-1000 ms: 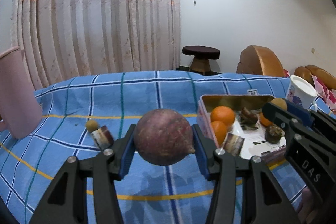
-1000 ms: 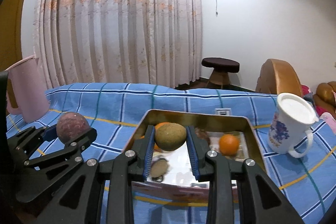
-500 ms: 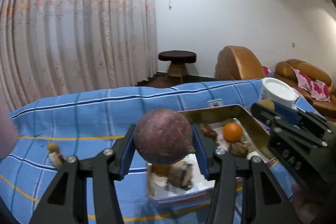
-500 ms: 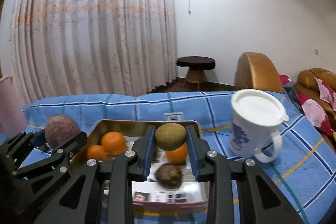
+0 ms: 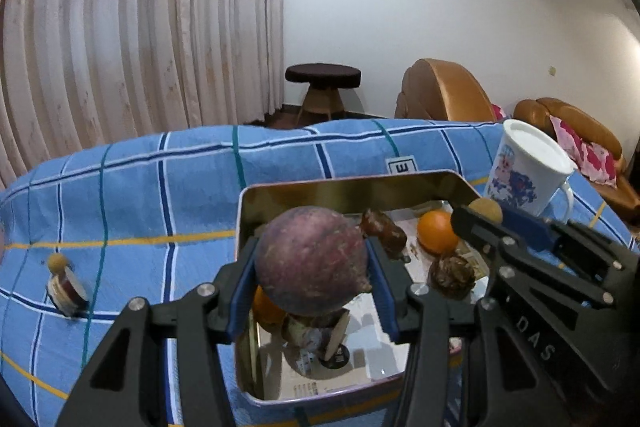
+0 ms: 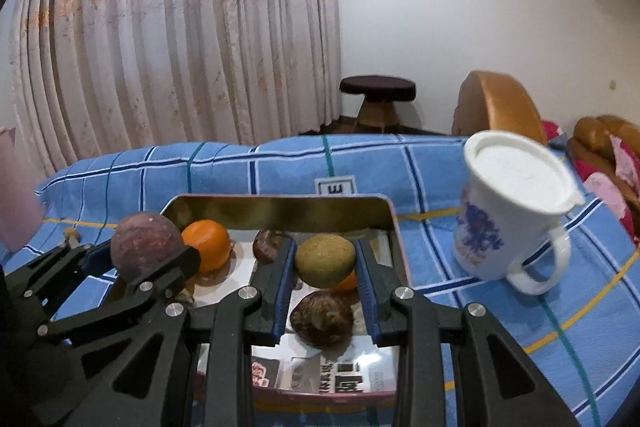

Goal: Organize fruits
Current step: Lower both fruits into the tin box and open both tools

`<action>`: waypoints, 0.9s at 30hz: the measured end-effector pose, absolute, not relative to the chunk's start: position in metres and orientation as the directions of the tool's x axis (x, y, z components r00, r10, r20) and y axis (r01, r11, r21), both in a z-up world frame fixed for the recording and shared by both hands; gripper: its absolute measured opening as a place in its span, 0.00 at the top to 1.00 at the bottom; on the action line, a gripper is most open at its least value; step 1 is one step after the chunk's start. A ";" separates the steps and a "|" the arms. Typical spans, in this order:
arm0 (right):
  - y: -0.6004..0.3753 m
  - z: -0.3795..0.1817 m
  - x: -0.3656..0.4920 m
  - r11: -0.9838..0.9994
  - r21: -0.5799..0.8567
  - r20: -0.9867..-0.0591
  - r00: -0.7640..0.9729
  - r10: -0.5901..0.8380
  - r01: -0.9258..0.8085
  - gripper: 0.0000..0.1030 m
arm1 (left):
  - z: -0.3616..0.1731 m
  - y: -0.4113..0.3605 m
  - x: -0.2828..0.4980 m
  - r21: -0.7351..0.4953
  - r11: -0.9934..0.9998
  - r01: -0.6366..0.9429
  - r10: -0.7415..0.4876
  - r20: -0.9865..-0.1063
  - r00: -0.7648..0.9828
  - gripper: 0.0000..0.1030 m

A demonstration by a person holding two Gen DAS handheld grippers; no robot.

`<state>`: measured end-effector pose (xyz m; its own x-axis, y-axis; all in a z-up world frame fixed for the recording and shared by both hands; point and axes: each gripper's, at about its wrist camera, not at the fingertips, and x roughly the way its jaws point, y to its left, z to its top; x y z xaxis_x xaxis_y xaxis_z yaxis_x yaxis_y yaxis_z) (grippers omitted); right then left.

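Both grippers hover over the tin (image 6: 394, 223), jaws clamped: left (image 5: 312, 267) on purple fruit (image 5: 310, 259), right (image 6: 325, 265) on brown fruit (image 6: 325, 259).

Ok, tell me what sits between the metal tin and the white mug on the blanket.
Nothing: in the right wrist view only bare blue checked blanket separates the tin from the white mug; they stand apart.

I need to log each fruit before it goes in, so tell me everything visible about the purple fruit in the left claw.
The purple fruit is round, dull reddish-purple with pale flecks and a small nub low on one side. The left claw is shut on it, a blue pad against each side. It hangs above the metal tin, over the near left part, touching nothing else.
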<state>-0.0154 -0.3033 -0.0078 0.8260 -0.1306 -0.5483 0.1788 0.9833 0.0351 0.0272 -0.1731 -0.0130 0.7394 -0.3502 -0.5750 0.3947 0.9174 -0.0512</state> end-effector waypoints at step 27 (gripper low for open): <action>-0.323 -0.020 -0.009 0.885 0.464 -0.518 0.805 0.289 -0.019 0.55 | 0.011 -0.135 0.015 -0.033 0.956 0.293 -0.274 -0.465 0.842 0.00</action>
